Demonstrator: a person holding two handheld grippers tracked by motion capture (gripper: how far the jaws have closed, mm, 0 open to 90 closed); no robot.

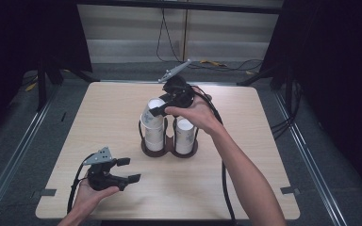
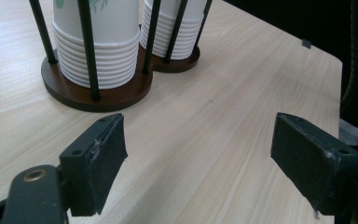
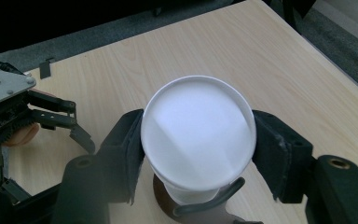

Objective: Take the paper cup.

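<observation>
While right gripper [image 3: 198,154] fingers clamp paper cup [image 3: 196,133] atop left stack in holder [image 1: 168,149] mid-surface, left gripper [image 2: 198,158] fingers stand apart, empty. Cup light, crushable: grip sidewall below rim, gently.

Your left hand-held gripper [image 1: 125,170] hangs low with jaws wide apart; your right hand-held gripper [image 1: 158,107] reaches forward, jaws clamped.
</observation>
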